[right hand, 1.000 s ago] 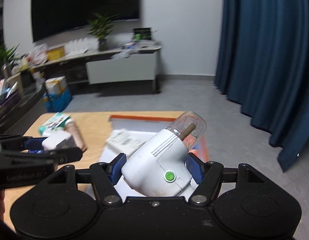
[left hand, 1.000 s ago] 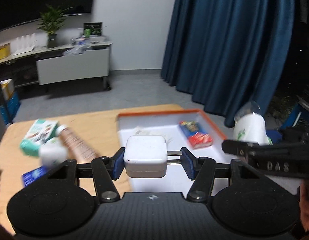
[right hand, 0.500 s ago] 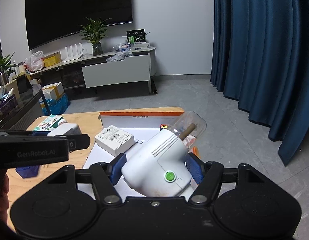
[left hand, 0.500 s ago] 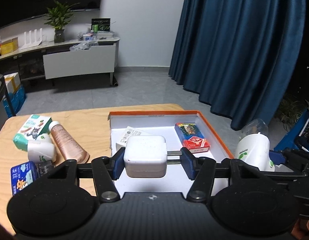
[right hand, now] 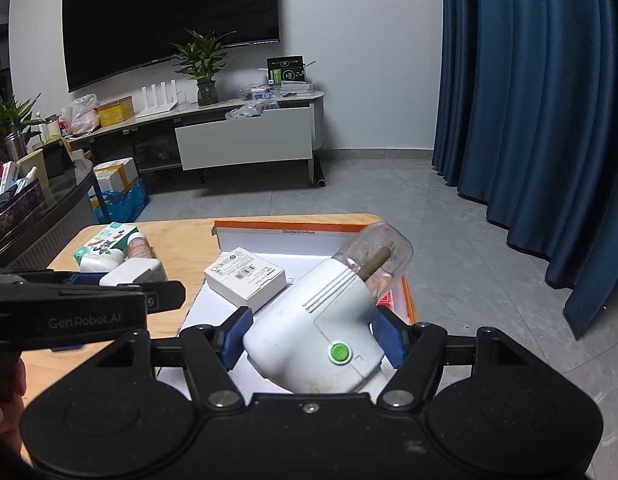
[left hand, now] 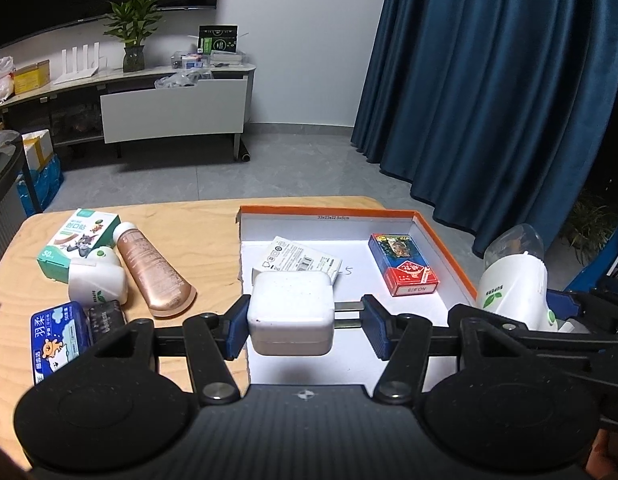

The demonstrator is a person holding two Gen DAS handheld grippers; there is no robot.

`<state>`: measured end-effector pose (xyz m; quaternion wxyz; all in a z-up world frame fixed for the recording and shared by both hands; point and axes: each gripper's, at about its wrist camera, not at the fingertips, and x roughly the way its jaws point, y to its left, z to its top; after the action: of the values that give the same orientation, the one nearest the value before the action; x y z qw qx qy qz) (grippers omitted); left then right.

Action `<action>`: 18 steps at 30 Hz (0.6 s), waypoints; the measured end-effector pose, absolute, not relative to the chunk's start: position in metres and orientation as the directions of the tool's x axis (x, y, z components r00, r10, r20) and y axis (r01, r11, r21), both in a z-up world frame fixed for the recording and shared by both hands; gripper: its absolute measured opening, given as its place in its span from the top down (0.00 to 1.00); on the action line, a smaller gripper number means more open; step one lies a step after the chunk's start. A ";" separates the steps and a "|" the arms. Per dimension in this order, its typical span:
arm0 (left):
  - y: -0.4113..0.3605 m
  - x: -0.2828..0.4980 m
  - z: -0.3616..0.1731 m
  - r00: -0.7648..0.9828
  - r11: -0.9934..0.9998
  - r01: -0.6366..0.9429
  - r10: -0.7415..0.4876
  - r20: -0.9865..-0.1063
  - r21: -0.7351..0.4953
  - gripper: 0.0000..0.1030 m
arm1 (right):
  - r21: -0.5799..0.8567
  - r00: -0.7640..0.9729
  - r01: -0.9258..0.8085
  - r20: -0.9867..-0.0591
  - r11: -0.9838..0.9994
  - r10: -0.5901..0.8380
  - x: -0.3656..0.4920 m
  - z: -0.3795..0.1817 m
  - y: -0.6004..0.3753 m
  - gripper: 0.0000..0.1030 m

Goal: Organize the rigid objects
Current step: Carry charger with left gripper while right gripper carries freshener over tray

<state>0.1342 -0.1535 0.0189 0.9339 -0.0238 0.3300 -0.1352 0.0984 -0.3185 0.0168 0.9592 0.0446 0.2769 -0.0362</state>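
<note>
My left gripper is shut on a white square charger, its metal prongs against the right finger, held above the near left part of the orange-rimmed white tray. My right gripper is shut on a white device with a green button and clear cap, above the tray's right side. That device also shows in the left wrist view. In the tray lie a white labelled box and a red-blue card pack.
On the wooden table left of the tray lie a green-white box, a copper tube, a white device and a blue tissue pack. Floor, a TV cabinet and blue curtains lie beyond.
Both grippers have pulled back and steadied with their objects still held. More of the table and tray has come into view.
</note>
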 end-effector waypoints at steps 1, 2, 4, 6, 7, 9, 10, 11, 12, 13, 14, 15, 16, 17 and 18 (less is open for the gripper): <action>-0.154 0.134 0.019 0.745 0.962 0.237 -0.268 -0.610 -0.134 0.43 | 0.066 0.843 0.093 -0.536 0.994 -0.043 0.099 0.017 -0.318 0.23; -0.153 0.133 0.018 0.746 0.963 0.235 -0.266 -0.611 -0.132 0.43 | 0.066 0.843 0.091 -0.537 0.994 -0.041 0.099 0.016 -0.319 0.23; -0.153 0.133 0.017 0.744 0.963 0.233 -0.266 -0.613 -0.135 0.43 | 0.064 0.841 0.090 -0.540 0.994 -0.041 0.099 0.016 -0.318 0.23; -0.152 0.133 0.016 0.743 0.964 0.229 -0.264 -0.615 -0.136 0.43 | 0.067 0.840 0.087 -0.542 0.994 -0.037 0.097 0.015 -0.319 0.23; -0.153 0.133 0.016 0.742 0.964 0.228 -0.264 -0.616 -0.137 0.43 | 0.066 0.840 0.086 -0.542 0.994 -0.036 0.097 0.016 -0.318 0.23; -0.153 0.132 0.016 0.742 0.964 0.228 -0.263 -0.617 -0.138 0.43 | 0.066 0.839 0.087 -0.542 0.994 -0.037 0.097 0.015 -0.318 0.23; -0.153 0.132 0.016 0.742 0.964 0.228 -0.264 -0.617 -0.138 0.43 | 0.068 0.839 0.087 -0.543 0.994 -0.036 0.097 0.015 -0.318 0.23; -0.153 0.132 0.016 0.741 0.963 0.229 -0.265 -0.616 -0.139 0.43 | 0.067 0.839 0.086 -0.542 0.994 -0.036 0.097 0.015 -0.317 0.23; -0.153 0.131 0.016 0.741 0.963 0.229 -0.266 -0.617 -0.140 0.43 | 0.066 0.839 0.086 -0.543 0.994 -0.037 0.097 0.015 -0.317 0.23; -0.153 0.131 0.016 0.741 0.964 0.228 -0.265 -0.617 -0.139 0.43 | 0.066 0.839 0.086 -0.542 0.994 -0.036 0.097 0.016 -0.317 0.23; -0.153 0.131 0.015 0.741 0.963 0.229 -0.266 -0.617 -0.140 0.43 | 0.067 0.839 0.085 -0.542 0.994 -0.036 0.097 0.016 -0.318 0.23; -0.153 0.131 0.015 0.740 0.963 0.230 -0.267 -0.617 -0.140 0.43 | 0.067 0.840 0.086 -0.542 0.994 -0.036 0.097 0.016 -0.317 0.23; -0.153 0.130 0.015 0.740 0.963 0.230 -0.266 -0.618 -0.139 0.43 | 0.067 0.840 0.086 -0.542 0.994 -0.036 0.097 0.016 -0.317 0.23; -0.153 0.130 0.015 0.740 0.963 0.230 -0.267 -0.618 -0.141 0.43 | 0.065 0.840 0.087 -0.542 0.994 -0.038 0.097 0.016 -0.317 0.23; -0.153 0.130 0.015 0.739 0.963 0.230 -0.268 -0.618 -0.142 0.43 | 0.067 0.839 0.087 -0.542 0.994 -0.037 0.097 0.016 -0.317 0.23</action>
<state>0.1300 -0.1534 0.0152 0.9320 -0.0281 0.3358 -0.1337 0.0973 -0.3174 0.0157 0.9580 0.0444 0.2815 -0.0322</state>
